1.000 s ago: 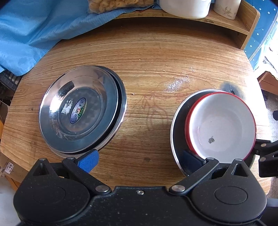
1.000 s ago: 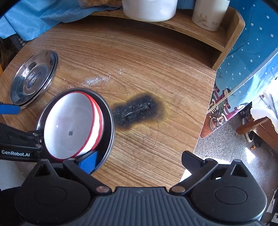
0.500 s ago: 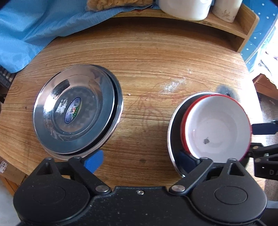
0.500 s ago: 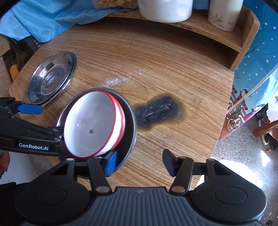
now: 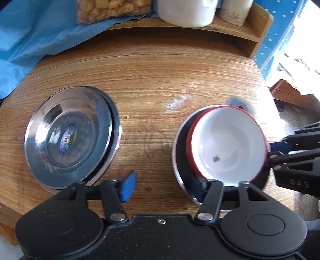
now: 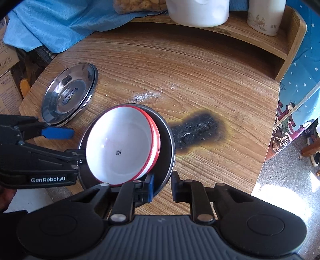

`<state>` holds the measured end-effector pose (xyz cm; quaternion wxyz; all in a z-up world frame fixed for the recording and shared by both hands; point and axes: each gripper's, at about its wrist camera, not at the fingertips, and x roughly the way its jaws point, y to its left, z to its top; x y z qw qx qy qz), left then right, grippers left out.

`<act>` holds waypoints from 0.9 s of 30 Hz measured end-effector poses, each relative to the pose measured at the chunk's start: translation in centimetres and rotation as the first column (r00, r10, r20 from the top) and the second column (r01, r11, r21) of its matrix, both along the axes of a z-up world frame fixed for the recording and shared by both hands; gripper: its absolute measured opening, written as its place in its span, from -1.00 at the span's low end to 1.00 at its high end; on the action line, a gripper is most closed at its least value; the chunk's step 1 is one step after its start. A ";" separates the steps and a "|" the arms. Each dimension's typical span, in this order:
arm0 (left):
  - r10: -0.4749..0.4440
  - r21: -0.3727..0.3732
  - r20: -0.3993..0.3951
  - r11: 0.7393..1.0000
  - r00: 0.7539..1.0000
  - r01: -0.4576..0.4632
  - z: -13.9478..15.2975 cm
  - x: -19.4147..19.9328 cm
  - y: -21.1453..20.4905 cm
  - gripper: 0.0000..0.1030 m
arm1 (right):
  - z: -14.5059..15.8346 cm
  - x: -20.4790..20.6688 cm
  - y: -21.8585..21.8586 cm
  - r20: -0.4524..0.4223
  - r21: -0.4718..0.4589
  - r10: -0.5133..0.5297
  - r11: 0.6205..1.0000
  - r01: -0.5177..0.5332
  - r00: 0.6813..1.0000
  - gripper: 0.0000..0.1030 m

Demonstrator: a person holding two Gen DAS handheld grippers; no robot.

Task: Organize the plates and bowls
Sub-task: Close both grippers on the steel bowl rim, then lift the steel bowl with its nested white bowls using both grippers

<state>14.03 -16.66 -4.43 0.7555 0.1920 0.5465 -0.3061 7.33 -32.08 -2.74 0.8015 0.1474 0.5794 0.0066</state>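
A white bowl with a red rim (image 5: 226, 148) (image 6: 120, 146) sits in a dark plate with a steel rim (image 5: 181, 160) (image 6: 167, 144) at the table's front right. Stacked steel plates (image 5: 70, 136) (image 6: 70, 94) lie at the left. My left gripper (image 5: 162, 186) is open, its right finger against the dark plate's near rim, its left finger (image 5: 127, 186) over bare wood. My right gripper (image 6: 162, 186) has its jaws narrowed around the dark plate's rim, one finger inside and one outside, with a small gap still showing.
A wooden shelf (image 6: 260, 42) at the back holds a white pot (image 6: 198, 12) and a cup (image 6: 264, 18). Blue cloth (image 5: 30, 38) and a snack bag (image 5: 112, 8) lie back left. A black burn mark (image 6: 198, 128) is right of the plate. The table edge is close on the right.
Both grippers have closed in on the bowl and dark plate. My right gripper's jaws narrowed around the plate rim. My left gripper's jaws narrowed too and moved forward.
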 end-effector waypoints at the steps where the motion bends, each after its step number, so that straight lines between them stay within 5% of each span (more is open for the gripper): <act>1: -0.010 -0.010 -0.005 1.000 1.000 0.010 0.0 0.0 0.0 -0.06 | 0.0 0.0 -0.1 -0.001 0.005 -0.003 1.000 0.003 1.000 -0.63; 8: -0.048 -0.077 -0.052 0.996 0.997 0.044 0.1 0.0 -0.1 -0.70 | -0.2 0.0 -0.2 -0.009 0.017 -0.020 1.000 0.021 1.000 -0.64; 27: -0.079 -0.109 -0.027 0.991 0.996 0.076 -0.1 0.3 -0.2 -0.73 | -0.8 -0.3 -0.6 -0.022 0.080 -0.091 0.993 0.092 0.996 -0.61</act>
